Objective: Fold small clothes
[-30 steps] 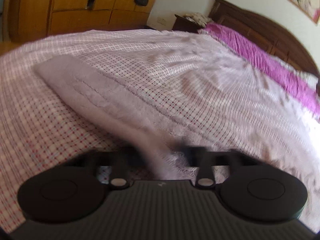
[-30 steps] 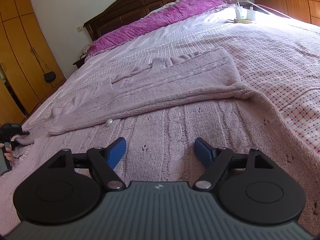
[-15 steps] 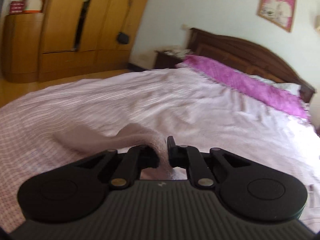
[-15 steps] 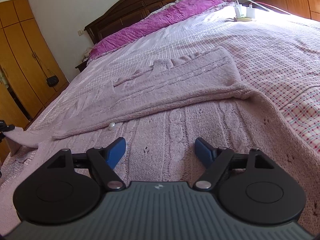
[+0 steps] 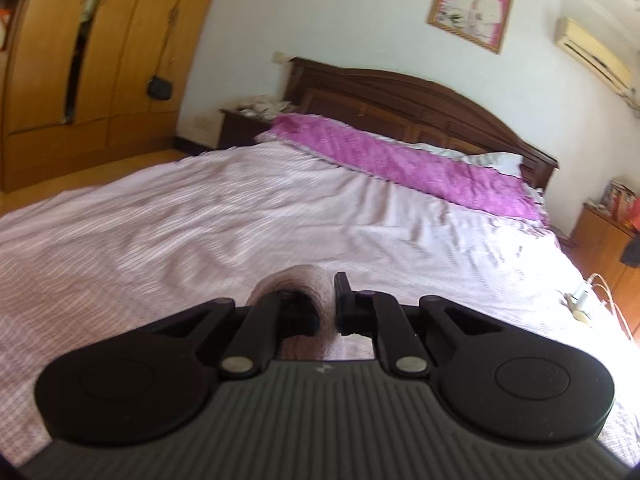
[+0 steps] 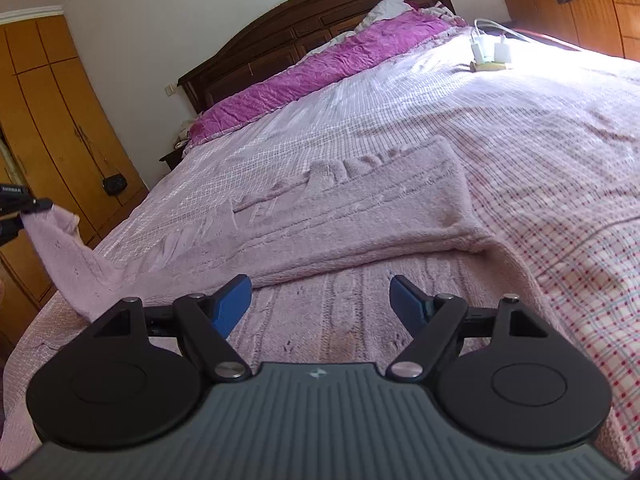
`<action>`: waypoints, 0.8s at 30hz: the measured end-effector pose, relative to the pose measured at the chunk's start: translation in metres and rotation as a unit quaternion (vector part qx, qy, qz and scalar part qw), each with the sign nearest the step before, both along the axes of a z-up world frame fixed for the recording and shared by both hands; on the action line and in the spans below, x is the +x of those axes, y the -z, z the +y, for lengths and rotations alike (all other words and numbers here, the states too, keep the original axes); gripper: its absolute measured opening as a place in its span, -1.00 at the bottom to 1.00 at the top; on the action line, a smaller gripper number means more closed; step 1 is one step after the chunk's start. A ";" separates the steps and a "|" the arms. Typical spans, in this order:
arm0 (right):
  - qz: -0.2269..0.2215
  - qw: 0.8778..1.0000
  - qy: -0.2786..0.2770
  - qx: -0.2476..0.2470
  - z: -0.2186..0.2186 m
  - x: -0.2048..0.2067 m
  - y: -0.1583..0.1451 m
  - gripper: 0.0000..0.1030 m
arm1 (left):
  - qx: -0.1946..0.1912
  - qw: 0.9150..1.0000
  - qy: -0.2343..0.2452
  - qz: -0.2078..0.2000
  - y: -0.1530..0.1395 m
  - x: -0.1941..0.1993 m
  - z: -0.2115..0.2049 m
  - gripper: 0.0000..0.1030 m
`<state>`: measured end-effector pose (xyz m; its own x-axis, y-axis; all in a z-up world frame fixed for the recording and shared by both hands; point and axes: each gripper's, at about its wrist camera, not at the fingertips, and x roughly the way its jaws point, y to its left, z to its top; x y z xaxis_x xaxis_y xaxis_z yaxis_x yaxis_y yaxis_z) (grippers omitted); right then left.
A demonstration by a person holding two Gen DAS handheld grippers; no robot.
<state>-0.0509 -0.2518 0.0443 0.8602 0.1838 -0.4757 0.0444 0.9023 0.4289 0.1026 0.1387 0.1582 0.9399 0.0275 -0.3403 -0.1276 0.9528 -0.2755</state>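
Left wrist: left gripper pinches sweater (pink knit).

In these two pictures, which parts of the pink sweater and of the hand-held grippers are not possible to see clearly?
- Left wrist view: most of the pink sweater is hidden below the left hand-held gripper; only a bunched fold shows.
- Right wrist view: the left hand-held gripper is cut off by the left edge, so its grip on the sleeve is partly unseen.
- Right wrist view: the sweater's near part lies under the right hand-held gripper.
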 end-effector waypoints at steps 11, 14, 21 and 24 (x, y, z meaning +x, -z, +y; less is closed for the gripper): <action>0.001 1.000 0.003 0.022 -0.008 -0.004 0.014 0.59 | 0.011 0.991 0.130 0.040 0.046 0.019 -0.113 -0.82; -0.002 1.000 0.001 0.020 -0.007 -0.003 0.015 0.59 | 0.026 0.984 0.160 0.077 0.074 0.026 -0.136 -0.81; 0.003 1.000 -0.001 0.027 -0.008 0.000 0.019 0.59 | 0.024 0.969 0.198 0.147 0.123 0.027 -0.154 -0.58; 0.005 1.000 -0.002 0.028 -0.008 0.002 0.020 0.59 | 0.013 0.967 0.196 0.160 0.132 0.020 -0.151 -0.02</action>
<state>-0.0492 -0.2600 0.0242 0.8544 0.2137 -0.4737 0.0455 0.8773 0.4778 0.1225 -0.0125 0.0257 0.7265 -0.2961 -0.6201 0.1691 0.9517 -0.2564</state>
